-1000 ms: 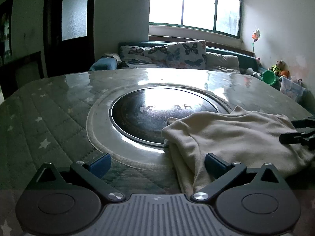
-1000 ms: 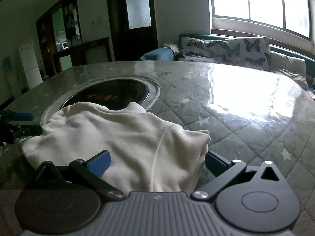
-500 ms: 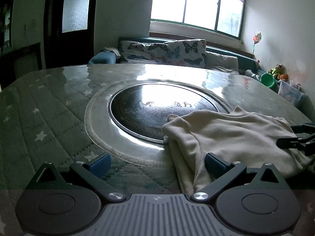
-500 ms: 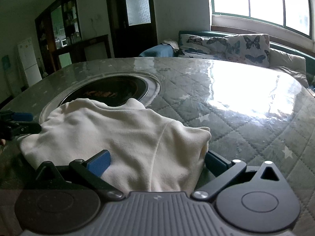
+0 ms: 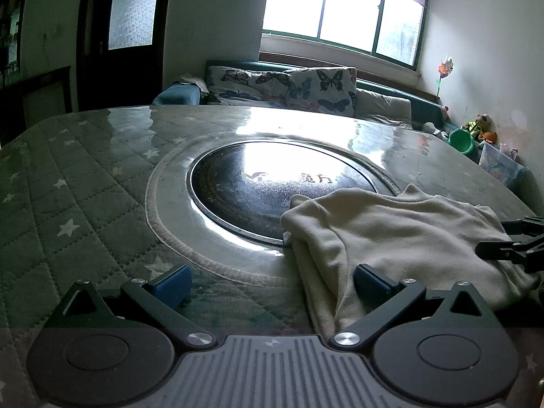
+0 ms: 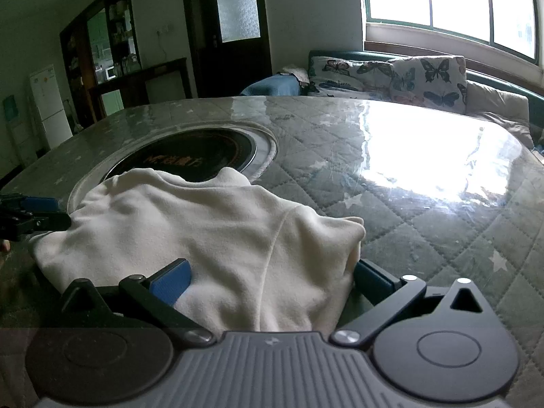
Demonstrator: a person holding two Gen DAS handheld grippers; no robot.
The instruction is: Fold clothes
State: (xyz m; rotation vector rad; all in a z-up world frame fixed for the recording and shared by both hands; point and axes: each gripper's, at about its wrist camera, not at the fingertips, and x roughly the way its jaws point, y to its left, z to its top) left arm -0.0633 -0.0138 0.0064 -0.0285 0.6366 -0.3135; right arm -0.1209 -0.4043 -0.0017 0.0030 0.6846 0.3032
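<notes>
Straddling the near hem of the garment (image 6: 210, 238), the right gripper (image 6: 270, 280) has its jaws spread wide, cloth between the blue pads (image 6: 170, 284) but nothing clamped. Left gripper (image 5: 272, 280) also released; its right pad (image 5: 370, 280) sits against the garment's left edge, left pad over bare table (image 5: 68, 183). The cream garment lies bunched on the quilted, star-print table cover, far edge overlapping the rim of the round black hob (image 5: 265, 187) set in the middle of the table. Each gripper shows at the edge of the other's view, one at each end of the cloth. Beyond the table: sofa (image 6: 391, 74) with butterfly cushions, bright window (image 5: 340, 3), dark door (image 6: 234, 17).
</notes>
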